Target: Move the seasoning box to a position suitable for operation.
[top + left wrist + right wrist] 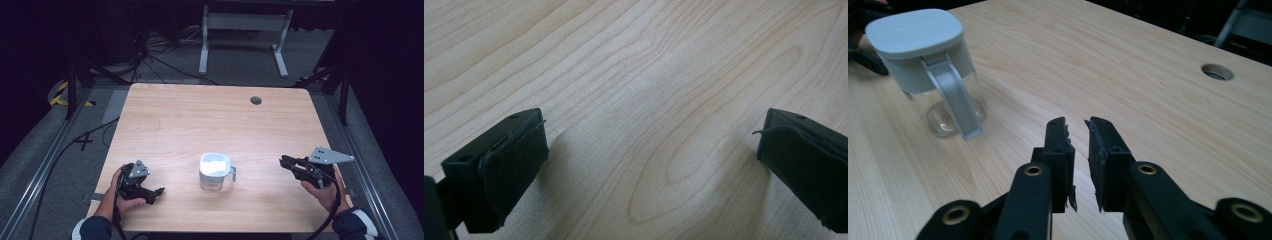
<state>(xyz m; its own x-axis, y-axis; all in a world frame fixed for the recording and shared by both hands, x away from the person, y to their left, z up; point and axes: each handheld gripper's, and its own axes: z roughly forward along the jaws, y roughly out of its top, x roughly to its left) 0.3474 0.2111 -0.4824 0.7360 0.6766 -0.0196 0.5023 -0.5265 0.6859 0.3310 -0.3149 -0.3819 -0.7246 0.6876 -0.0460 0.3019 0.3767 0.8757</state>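
Note:
A clear jug [215, 172] with a pale grey lid stands upright at the middle of the wooden table [200, 120], near its front. Its grey handle [233, 173] points right, toward my right gripper [283, 161]. That gripper hovers right of the jug, apart from it, with its jaws almost together and nothing between them. The right gripper view has the jug [933, 65] at upper left, beyond the gripper [1077, 125]. My left gripper [158, 192] lies low at the front left, a short way from the jug. Its own view shows the left gripper [651, 155] wide open over bare wood.
A round cable hole [256, 100] sits near the table's far right edge, also seen as the hole [1217, 72] in the right gripper view. Beyond the table stand a white desk frame [245, 30] and loose cables [160, 60] on a dark floor.

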